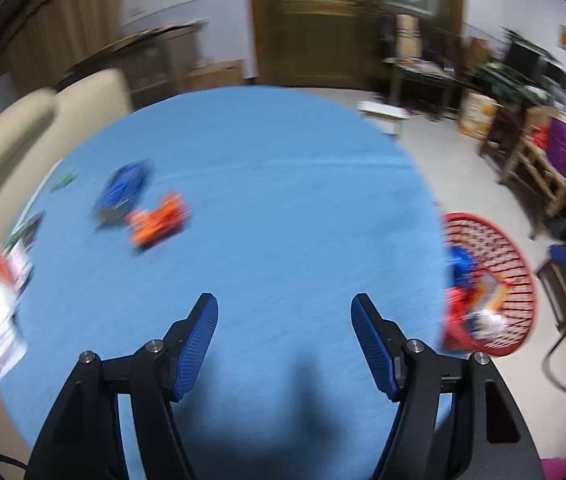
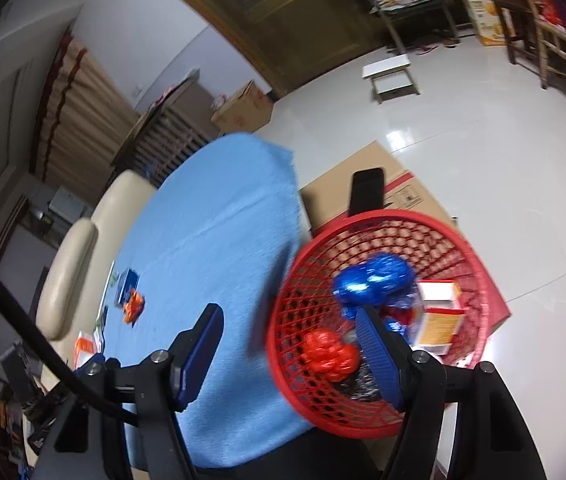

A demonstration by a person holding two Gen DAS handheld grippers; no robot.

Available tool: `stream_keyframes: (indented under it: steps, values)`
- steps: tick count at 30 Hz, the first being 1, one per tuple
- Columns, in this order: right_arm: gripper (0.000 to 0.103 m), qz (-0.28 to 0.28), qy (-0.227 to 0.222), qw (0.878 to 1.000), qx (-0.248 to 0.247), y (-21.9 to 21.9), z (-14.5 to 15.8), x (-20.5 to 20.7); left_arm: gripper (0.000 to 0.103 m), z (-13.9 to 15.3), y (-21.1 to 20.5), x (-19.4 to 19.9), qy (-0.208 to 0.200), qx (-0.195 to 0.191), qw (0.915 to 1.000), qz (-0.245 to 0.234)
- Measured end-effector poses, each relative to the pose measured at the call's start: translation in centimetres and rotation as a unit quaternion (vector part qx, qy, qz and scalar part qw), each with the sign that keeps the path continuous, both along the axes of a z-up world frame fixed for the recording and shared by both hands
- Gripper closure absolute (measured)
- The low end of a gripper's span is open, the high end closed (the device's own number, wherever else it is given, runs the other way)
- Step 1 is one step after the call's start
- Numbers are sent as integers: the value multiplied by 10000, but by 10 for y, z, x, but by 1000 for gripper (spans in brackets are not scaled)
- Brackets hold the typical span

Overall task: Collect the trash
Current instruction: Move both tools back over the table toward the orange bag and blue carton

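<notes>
Nearby, orange wrapper (image 1: 159, 220) and blue wrapper (image 1: 123, 192) lie beyond the empty, parted left hand-held gripper (image 1: 285, 316).

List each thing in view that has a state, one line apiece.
Left claw: open, holding nothing.
Right claw: open, nothing between its pads.
Red basket: on the floor beside the table, partly filled with wrappers and boxes.
Orange wrapper: lying on the blue tablecloth, uncollected.
Blue wrapper: lying beside it, uncollected.
</notes>
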State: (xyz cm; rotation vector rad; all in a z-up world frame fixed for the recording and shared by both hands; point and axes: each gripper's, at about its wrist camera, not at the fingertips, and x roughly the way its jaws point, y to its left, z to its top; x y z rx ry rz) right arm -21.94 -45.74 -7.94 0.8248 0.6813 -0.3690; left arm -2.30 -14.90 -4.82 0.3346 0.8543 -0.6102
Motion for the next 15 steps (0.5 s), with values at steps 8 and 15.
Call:
stream_keyframes:
  steps: [8,15]
  values:
    - [31,1074,-50,9938,-279,54,22,89,33,-21,119,42,85,175,9864,1631]
    - [31,2261,-7,9741,44,129,23,201,33,-23,175,62,-58,73,9713,2379]
